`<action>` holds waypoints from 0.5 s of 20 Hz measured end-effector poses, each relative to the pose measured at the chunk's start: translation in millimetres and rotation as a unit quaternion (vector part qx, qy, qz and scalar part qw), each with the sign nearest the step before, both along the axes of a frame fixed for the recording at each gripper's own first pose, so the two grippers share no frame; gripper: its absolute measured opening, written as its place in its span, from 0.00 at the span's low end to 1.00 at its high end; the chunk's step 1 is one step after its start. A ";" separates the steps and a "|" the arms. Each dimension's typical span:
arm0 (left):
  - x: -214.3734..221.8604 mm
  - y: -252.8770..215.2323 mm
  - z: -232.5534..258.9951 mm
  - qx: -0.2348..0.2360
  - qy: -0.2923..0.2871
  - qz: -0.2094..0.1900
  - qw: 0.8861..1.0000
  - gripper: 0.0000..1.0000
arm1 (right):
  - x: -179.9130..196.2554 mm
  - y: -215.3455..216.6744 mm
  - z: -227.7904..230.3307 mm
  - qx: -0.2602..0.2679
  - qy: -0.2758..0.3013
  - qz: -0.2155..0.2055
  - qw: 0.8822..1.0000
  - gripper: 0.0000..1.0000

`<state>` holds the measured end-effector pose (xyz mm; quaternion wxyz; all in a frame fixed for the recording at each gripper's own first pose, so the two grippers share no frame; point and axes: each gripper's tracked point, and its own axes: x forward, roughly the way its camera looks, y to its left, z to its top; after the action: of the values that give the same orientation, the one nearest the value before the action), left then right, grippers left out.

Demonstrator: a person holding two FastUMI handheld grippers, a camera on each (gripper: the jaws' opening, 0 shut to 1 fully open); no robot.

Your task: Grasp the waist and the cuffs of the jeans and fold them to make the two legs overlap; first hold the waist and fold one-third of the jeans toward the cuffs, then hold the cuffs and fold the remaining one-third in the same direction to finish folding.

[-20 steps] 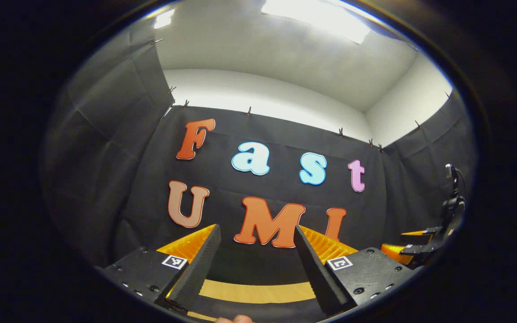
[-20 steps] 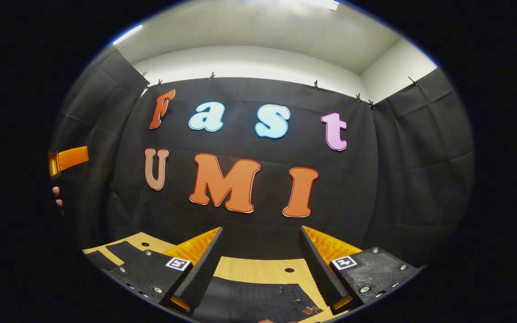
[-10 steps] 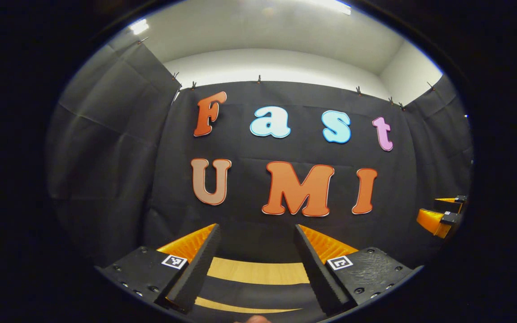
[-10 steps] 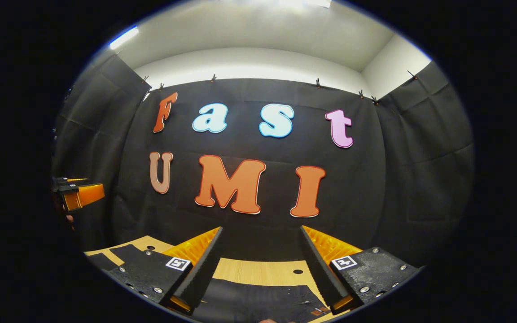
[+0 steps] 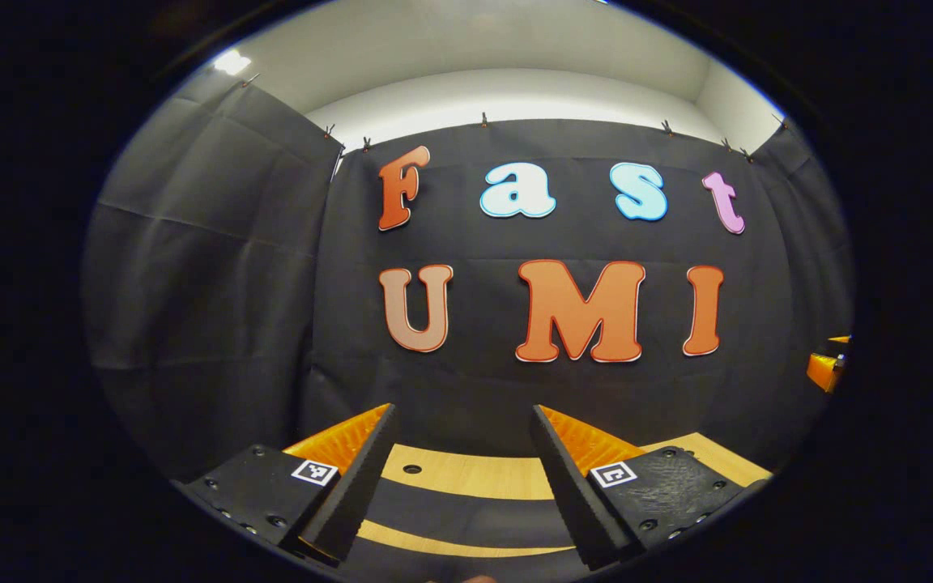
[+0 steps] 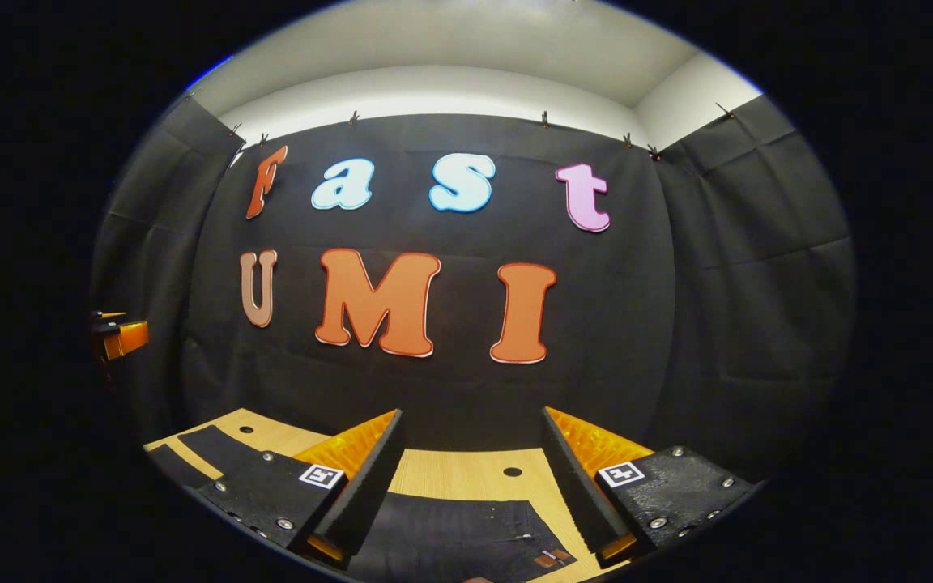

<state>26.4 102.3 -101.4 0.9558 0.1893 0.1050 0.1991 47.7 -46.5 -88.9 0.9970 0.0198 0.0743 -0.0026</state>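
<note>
Right gripper view, jeans flat on table, waist nearest, right gripper and left gripper spread

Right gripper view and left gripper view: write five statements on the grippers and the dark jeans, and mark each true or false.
1. The right gripper stands open. True.
2. The dark jeans lie flat on the light wooden table. True.
3. The left gripper is shut on the jeans. False: its fingers stand apart with nothing between them.
4. The right gripper's fingers grip the waist. False: they hang above the cloth, clear of it.
5. The black booth wall stands behind the table. True.
</note>
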 end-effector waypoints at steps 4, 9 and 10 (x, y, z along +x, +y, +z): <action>2.0 15.8 -24.9 -0.001 0.034 0.032 0.999 0.95 | 10.2 -14.1 -44.6 0.009 0.061 0.011 0.998 0.98; -12.4 47.6 -46.8 0.002 0.068 0.091 0.994 0.97 | 16.6 -33.4 -98.3 0.028 0.121 0.016 0.992 0.98; -17.2 56.5 -54.4 -0.004 0.077 0.108 0.991 0.98 | 16.5 -35.2 -111.5 0.033 0.141 0.017 0.989 0.99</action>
<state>9.2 158.8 -155.8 0.9188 0.1873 0.1986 0.2851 64.3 -81.7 -200.4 0.9753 0.0508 0.2145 0.0138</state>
